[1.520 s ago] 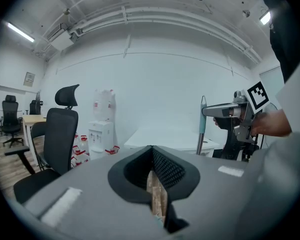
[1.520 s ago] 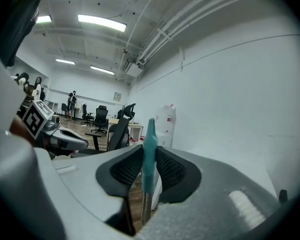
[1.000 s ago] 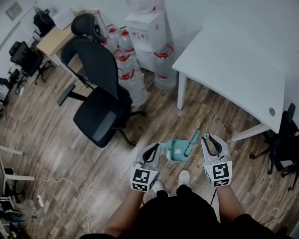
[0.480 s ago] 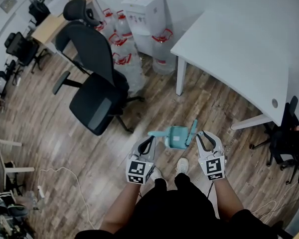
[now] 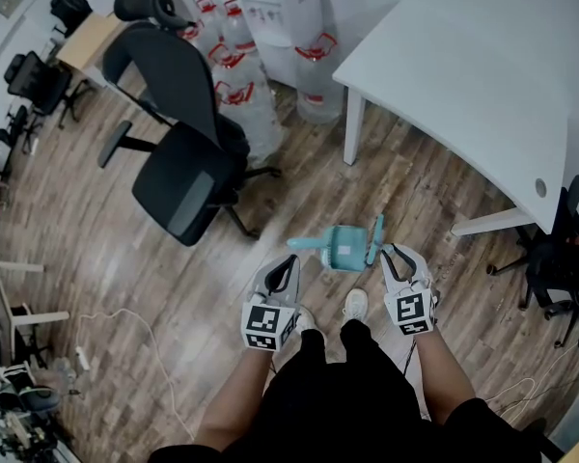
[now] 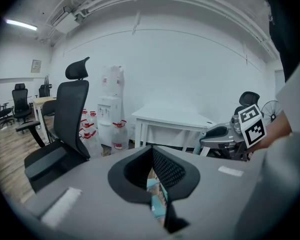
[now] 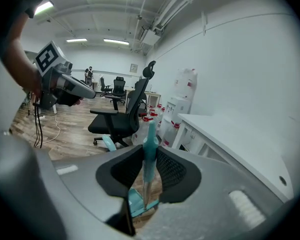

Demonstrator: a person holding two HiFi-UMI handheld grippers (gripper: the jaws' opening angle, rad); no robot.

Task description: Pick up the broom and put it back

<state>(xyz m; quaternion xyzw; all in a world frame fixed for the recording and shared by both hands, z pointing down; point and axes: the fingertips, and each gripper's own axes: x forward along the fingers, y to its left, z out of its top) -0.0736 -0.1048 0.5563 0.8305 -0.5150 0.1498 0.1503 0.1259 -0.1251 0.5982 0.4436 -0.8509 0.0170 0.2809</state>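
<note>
A teal broom handle [image 5: 374,238] stands tilted over the teal dustpan [image 5: 344,249] on the wooden floor, just ahead of the person's feet. My right gripper [image 5: 387,252] is shut on that handle. In the right gripper view the broom handle [image 7: 150,141] rises upright between the pads and runs down to the dustpan [image 7: 139,204]. My left gripper [image 5: 289,262] hovers left of the dustpan's stub handle [image 5: 305,244], its tips together on nothing. In the left gripper view my left gripper [image 6: 152,156] shows only a slit, with a strip of the dustpan [image 6: 157,196] behind it.
A black office chair [image 5: 188,177] stands at the left and a white table [image 5: 463,75] at the upper right. Water bottles [image 5: 256,114] and a dispenser [image 5: 280,8] line the far wall. A cable [image 5: 125,321] lies on the floor; a second chair [image 5: 560,268] stands at the right edge.
Both grippers have sunk toward the floor, the right one further, with the broom handle still in it. The dustpan stays on the floor.
</note>
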